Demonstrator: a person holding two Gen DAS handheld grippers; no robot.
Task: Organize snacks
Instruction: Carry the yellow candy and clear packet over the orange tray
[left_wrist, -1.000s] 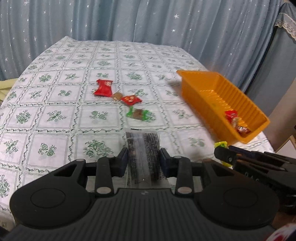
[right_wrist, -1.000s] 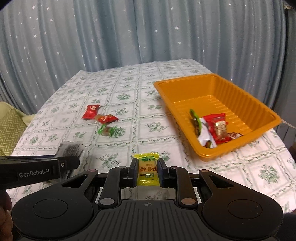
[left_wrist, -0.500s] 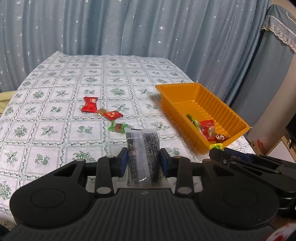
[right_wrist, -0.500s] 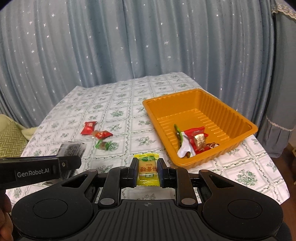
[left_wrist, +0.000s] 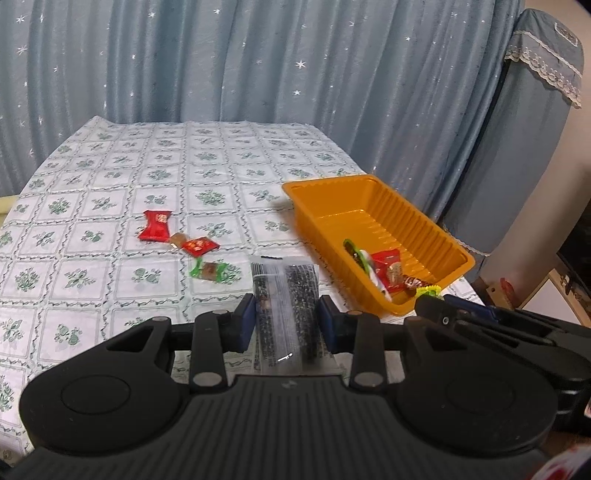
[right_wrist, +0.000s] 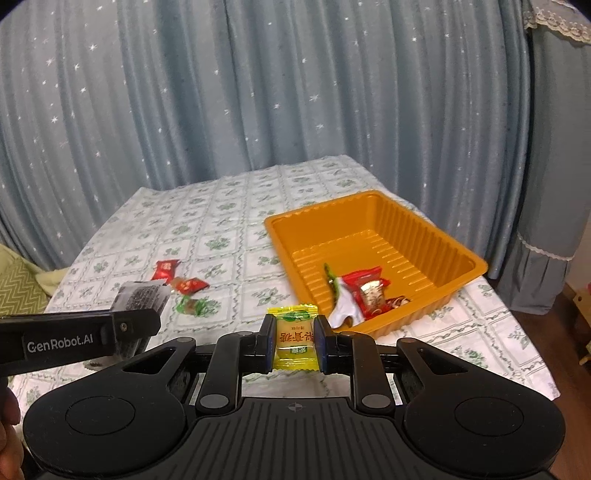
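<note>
Both grippers have risen; table lies farther below. Left wrist view: left gripper (left_wrist: 285, 320) clamps the dark speckled clear-wrapped snack bar (left_wrist: 285, 299), held above the table, short of the ribbed orange plastic tray (left_wrist: 436, 236). Right wrist view: right gripper (right_wrist: 294, 340) pinches the yellow wrapped candy (right_wrist: 294, 338), short of the tray (right_wrist: 424, 225).

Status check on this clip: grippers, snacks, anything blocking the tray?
Left gripper shut on black sesame packet. Right gripper shut on yellow candy. Orange tray unobstructed; three candies on tablecloth.

Yellow candy (right_wrist: 294, 341) between right hand-held gripper (right_wrist: 294, 344) fingers
</note>
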